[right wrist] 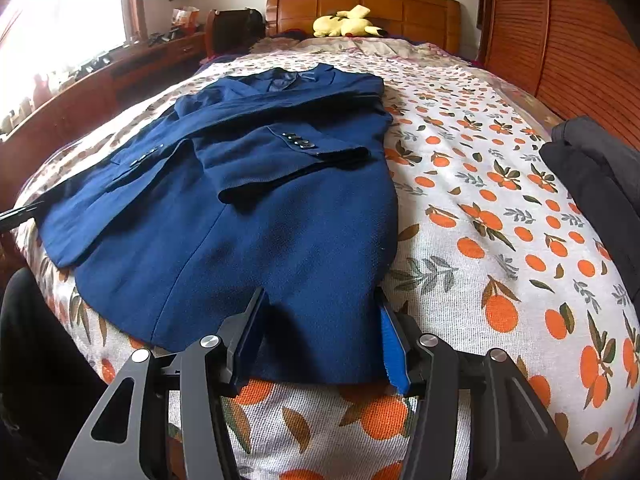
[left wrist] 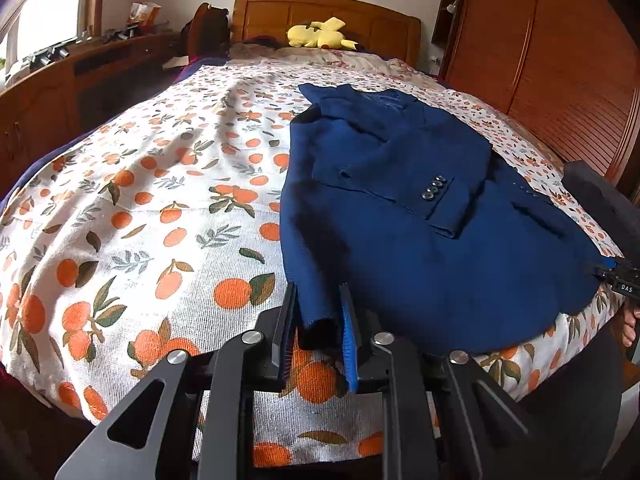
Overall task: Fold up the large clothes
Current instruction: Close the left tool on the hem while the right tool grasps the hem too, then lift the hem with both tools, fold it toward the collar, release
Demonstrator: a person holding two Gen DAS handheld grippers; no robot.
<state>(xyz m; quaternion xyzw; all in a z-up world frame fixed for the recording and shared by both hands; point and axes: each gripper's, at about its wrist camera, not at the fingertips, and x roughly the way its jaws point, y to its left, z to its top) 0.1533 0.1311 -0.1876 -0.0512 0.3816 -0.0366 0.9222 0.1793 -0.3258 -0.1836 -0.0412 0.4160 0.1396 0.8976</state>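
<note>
At the bottom centre of the left wrist view, the left gripper (left wrist: 320, 332) was seen with its two fingers drawn in on the lower left corner of the blue jacket (left wrist: 420, 240), a bunched fold of hem being pinched between the blue pads. At the bottom centre of the right wrist view, the right gripper (right wrist: 324, 344) was held with its fingers spread wide to either side of the jacket's (right wrist: 256, 216) lower right hem; the cloth lay between them, and whether the pads were touching it could not be told. The jacket was laid flat on the orange-printed bedspread (left wrist: 140, 220), with both sleeves folded across its front. A yellow plush toy (left wrist: 318, 34) was seen at the top centre, against the wooden headboard (left wrist: 360, 16).
</note>
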